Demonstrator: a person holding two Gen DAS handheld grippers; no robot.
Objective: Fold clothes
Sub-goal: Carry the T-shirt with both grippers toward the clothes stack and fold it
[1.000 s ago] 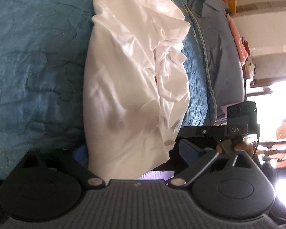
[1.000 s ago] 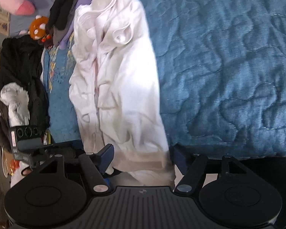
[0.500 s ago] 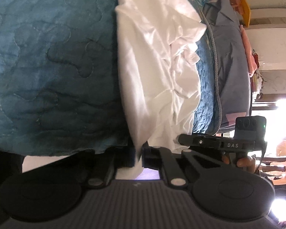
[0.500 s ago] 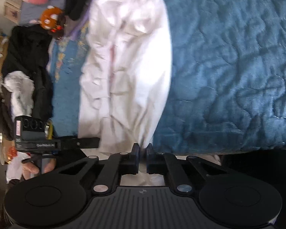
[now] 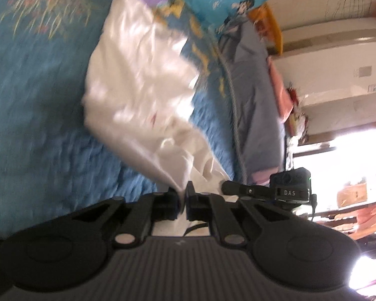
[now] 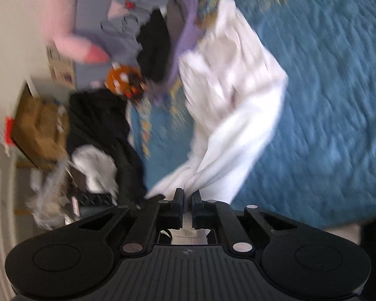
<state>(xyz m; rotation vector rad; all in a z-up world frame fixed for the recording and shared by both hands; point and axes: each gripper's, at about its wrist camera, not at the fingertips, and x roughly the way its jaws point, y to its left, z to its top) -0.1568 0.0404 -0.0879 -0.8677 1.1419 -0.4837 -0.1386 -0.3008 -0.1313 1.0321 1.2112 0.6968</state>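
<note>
Left gripper (image 5: 183,202) jaws pinched on an edge of the white garment (image 5: 140,85), right gripper (image 6: 186,207) jaws pinched on another edge, cloth trailing from both onto the blue quilt (image 5: 37,115), 2 blurred views.

A bed with a blue quilted cover (image 5: 37,105) fills the room. Pale walls (image 5: 338,57) stand beside a bright, sunlit window (image 5: 338,155).
</note>
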